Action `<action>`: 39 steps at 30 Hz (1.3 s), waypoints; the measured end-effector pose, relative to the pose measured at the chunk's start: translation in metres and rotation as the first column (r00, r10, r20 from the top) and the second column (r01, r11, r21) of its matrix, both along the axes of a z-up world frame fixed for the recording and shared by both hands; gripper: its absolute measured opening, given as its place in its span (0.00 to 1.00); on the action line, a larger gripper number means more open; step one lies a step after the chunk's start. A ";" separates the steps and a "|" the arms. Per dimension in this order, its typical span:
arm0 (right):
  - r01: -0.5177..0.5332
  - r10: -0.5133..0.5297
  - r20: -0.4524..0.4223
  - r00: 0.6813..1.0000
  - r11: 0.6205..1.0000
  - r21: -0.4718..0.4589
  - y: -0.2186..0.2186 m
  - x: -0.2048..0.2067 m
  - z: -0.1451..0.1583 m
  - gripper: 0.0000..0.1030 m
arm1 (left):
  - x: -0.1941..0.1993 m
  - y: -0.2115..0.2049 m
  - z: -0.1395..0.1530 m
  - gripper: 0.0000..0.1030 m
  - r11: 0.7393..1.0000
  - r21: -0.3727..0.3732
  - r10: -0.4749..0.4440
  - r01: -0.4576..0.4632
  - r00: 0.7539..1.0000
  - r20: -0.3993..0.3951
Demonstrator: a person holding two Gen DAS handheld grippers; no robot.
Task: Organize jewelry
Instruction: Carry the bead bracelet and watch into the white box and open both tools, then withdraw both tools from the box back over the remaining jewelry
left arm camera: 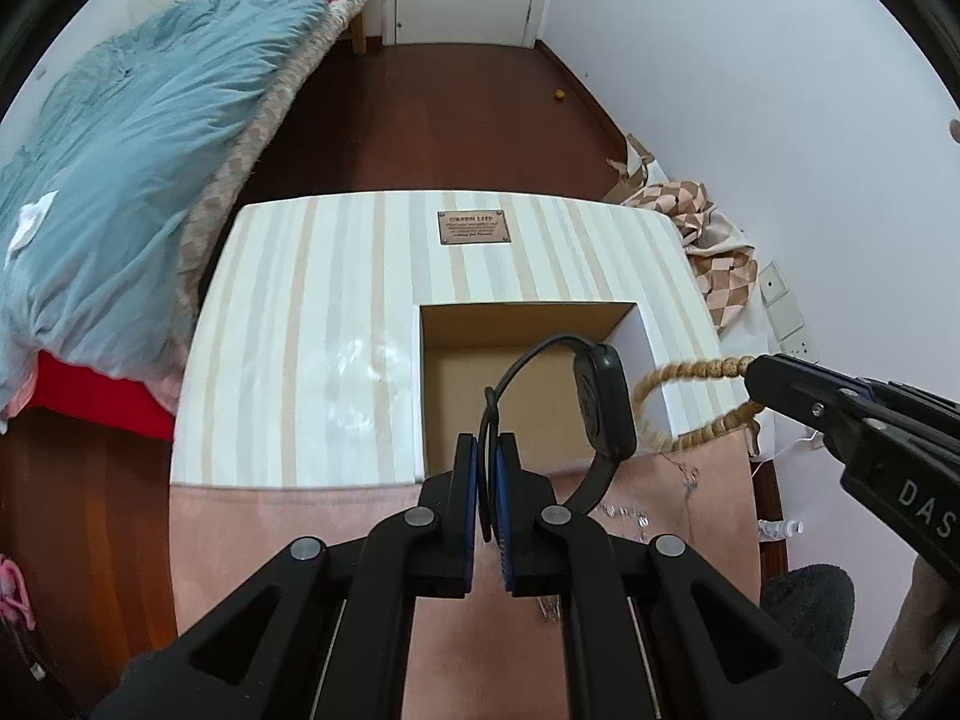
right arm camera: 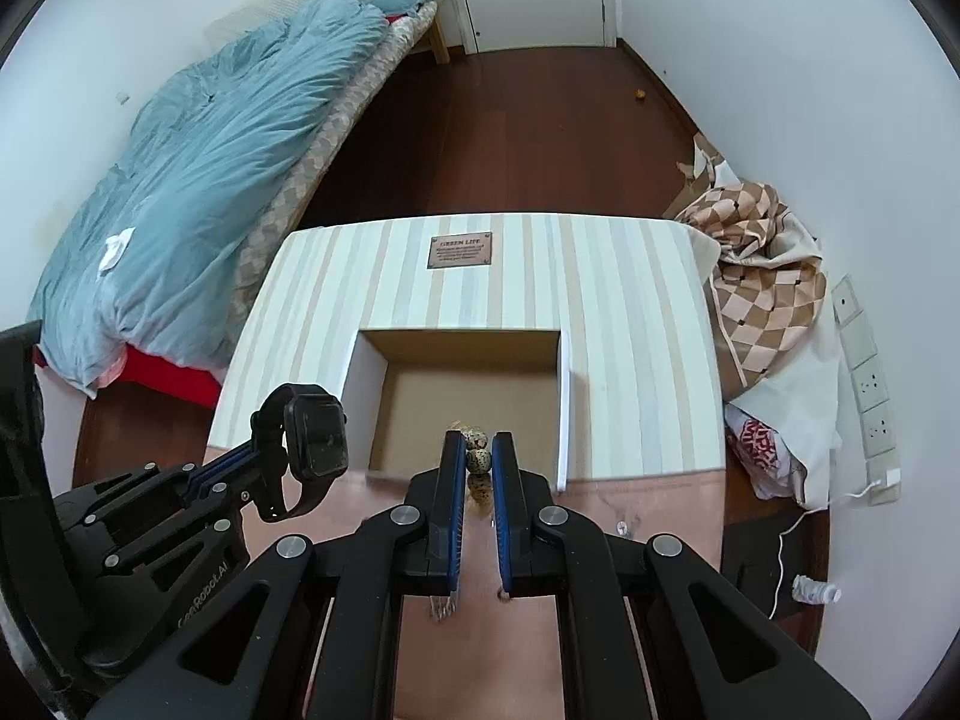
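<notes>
A black smartwatch (left arm camera: pixel 603 402) is held by its strap between the closed pads of the left tongs (left arm camera: pixel 487 480), up in the air over the near edge of the striped box (left arm camera: pixel 336 312). In the left wrist view only the watch's side is seen; its dark screen (right arm camera: pixel 316 429) is shown in the right wrist view, though nothing can be read on it. The far end of the strap is hidden behind the tongs' fingers.

A beaded bracelet (left arm camera: pixel 690 402) of tan, speckled beads is pinched in the right tongs (right arm camera: pixel 479 462), which are closed down on it. In the right wrist view only two or three beads (right arm camera: pixel 480 459) are seen between the pads, the rest being hidden below; the full loop is seen from the left wrist view, hanging just right of the box's opening.

The box's square compartment (right arm camera: pixel 462 402) lies open directly ahead of both tongs, its cardboard floor bare where it can be seen; its near edge is covered by the tongs in both views. A small brown label (left arm camera: pixel 474 227) sits on the lid behind the compartment, its smaller print too fine to be read.

In front of the box, thin silvery chains (left arm camera: pixel 624 513) are faintly made out on the pink counter (left arm camera: pixel 288 540), partly hidden under the tongs. To the left of the box lies a bed with a blue quilt (left arm camera: pixel 132 180); to the right, crumpled checked cloth (right arm camera: pixel 762 282) is piled against the wall.
</notes>
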State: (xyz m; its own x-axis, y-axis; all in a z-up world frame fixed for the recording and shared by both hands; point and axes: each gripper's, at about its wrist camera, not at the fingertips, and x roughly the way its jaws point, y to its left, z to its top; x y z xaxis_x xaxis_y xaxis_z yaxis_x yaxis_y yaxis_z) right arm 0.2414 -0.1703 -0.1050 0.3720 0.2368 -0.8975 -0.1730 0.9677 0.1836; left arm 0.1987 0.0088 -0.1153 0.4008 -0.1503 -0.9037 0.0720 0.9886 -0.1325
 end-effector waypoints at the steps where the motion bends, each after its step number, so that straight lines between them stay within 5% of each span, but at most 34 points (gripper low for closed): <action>1: 0.006 -0.006 -0.013 1.000 1.000 0.000 0.001 0.009 -0.006 0.09 | 0.008 0.001 -0.006 0.03 1.000 -0.005 0.000 0.000 1.000 -0.016; 7: 0.023 -0.020 -0.094 0.995 0.999 0.025 0.000 0.048 -0.038 0.09 | 0.047 0.003 -0.034 0.05 0.999 -0.033 -0.002 -0.001 0.995 -0.098; 12: 0.021 0.002 -0.196 0.981 0.993 0.117 -0.007 0.069 -0.059 0.10 | 0.069 0.005 -0.049 0.18 0.999 -0.039 0.026 -0.034 0.984 -0.174; 13: 0.019 0.009 -0.215 0.977 0.992 0.128 -0.008 0.072 -0.063 0.18 | 0.072 0.004 -0.050 0.22 0.999 -0.029 0.031 -0.037 0.984 -0.177; 14: 0.014 0.015 -0.221 0.975 0.992 0.129 -0.009 0.073 -0.065 0.25 | 0.074 0.003 -0.050 0.39 0.999 -0.015 0.030 -0.033 0.984 -0.177; 15: 0.014 0.011 -0.218 0.976 0.993 0.116 -0.011 0.073 -0.066 0.43 | 0.075 0.003 -0.048 0.62 0.999 0.000 0.034 -0.035 0.985 -0.169; 16: 0.013 0.011 -0.212 0.977 0.994 0.111 -0.012 0.073 -0.065 0.55 | 0.075 0.004 -0.046 0.71 0.999 0.003 0.042 -0.042 0.987 -0.153; 17: 0.012 0.010 -0.208 0.978 0.994 0.105 -0.014 0.071 -0.065 0.56 | 0.074 0.006 -0.043 0.79 0.999 0.005 0.052 -0.052 0.989 -0.136; 20: 0.020 -0.013 -0.190 0.982 0.999 0.036 -0.020 0.067 -0.065 0.57 | 0.073 0.013 -0.041 0.80 0.996 0.035 0.084 -0.080 0.989 -0.124; 23: 0.023 -0.038 -0.147 0.988 0.995 -0.099 -0.023 0.057 -0.065 0.77 | 0.069 0.019 -0.042 0.97 0.991 0.089 0.108 -0.099 0.988 -0.106; 28: 0.017 -0.041 -0.112 0.993 0.979 -0.201 -0.022 0.039 -0.076 0.93 | 0.050 0.027 -0.045 0.99 0.977 0.168 0.137 -0.128 0.990 -0.039; 39: 0.028 -0.045 -0.066 0.997 0.971 -0.236 -0.014 0.008 -0.077 0.95 | 0.015 0.022 -0.043 1.00 0.967 0.215 0.138 -0.139 0.990 0.020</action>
State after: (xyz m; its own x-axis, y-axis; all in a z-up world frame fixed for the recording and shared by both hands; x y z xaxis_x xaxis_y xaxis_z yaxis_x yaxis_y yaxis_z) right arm 0.2497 -0.1840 -0.1822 0.3106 0.0042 -0.9505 -0.1315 0.9906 -0.0386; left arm 0.2133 0.0303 -0.1579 0.4086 0.1052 -0.9066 -0.0675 0.9941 0.0849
